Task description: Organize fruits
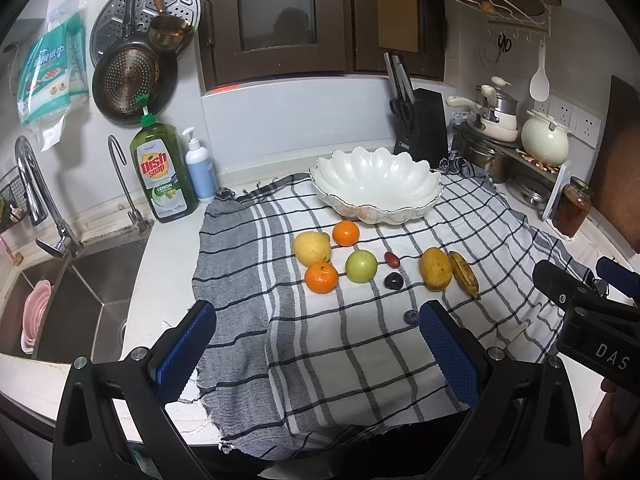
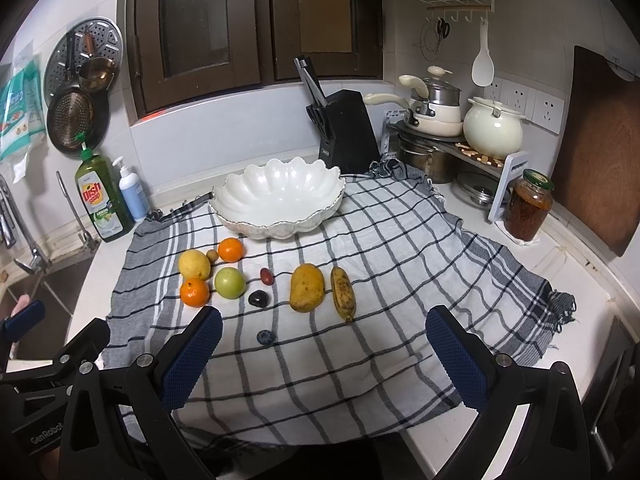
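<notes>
Both tongs were spread wide and holding nothing: the left tongs (image 1: 316, 344) and the right tongs (image 2: 324, 352) each hung over the near part of the checked cloth (image 2: 360, 380) that covered the bench (image 2: 580, 280).

So this looked like the very start. The white scalloped bowl (image 2: 280, 196) sat at the back of the cloth with nothing in it, and every fruit was out on the cloth in front of it. From the right view: a lemon (image 2: 194, 265) and two oranges (image 2: 230, 249) (image 2: 195, 292) bunched up with a green apple (image 2: 229, 283), a small brownish fruit (image 2: 212, 255) tucked between the lemon and the far orange, then a red grape-sized thing (image 2: 267, 275), a dark plum (image 2: 258, 298), and a small bluish berry (image 2: 265, 337) nearest the tongs. Off to the right, a mango (image 2: 307, 287) lay just beside a spotty banana (image 2: 343, 293).

My guess is the next move meant picking one fruit and lowering onto it. The berry was closest, but it's tiny and round, so I'd expect it to roll. The clustered ones looked awkward, with hardly any room between them.
</notes>
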The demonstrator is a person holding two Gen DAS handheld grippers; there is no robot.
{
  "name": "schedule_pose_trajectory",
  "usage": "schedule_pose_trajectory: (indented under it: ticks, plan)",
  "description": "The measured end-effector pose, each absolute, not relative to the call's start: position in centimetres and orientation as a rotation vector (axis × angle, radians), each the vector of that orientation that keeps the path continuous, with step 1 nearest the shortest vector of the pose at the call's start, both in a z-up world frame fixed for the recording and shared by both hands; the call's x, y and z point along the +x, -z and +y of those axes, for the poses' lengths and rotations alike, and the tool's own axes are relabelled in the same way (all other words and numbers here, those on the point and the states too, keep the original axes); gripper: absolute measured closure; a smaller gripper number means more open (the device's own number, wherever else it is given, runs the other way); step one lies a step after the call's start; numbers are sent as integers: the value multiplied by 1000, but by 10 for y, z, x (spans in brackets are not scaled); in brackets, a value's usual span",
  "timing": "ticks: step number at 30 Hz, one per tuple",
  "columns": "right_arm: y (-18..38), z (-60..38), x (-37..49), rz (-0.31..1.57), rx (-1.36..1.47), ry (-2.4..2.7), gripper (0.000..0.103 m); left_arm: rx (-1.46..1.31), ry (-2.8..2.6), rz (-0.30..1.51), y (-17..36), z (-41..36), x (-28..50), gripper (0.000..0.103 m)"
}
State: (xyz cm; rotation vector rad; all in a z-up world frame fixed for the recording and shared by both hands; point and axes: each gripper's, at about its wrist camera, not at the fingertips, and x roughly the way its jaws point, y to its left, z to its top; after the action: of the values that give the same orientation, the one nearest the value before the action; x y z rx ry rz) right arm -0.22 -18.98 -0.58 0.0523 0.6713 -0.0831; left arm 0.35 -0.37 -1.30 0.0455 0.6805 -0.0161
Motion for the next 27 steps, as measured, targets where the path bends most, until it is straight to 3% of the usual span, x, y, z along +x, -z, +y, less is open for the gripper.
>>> schedule_pose_trajectory:
  ticks: [27]
  plan:
    - [7, -191, -1, 674, 53, 82, 0, 49, 17, 691, 13, -8, 5, 0]
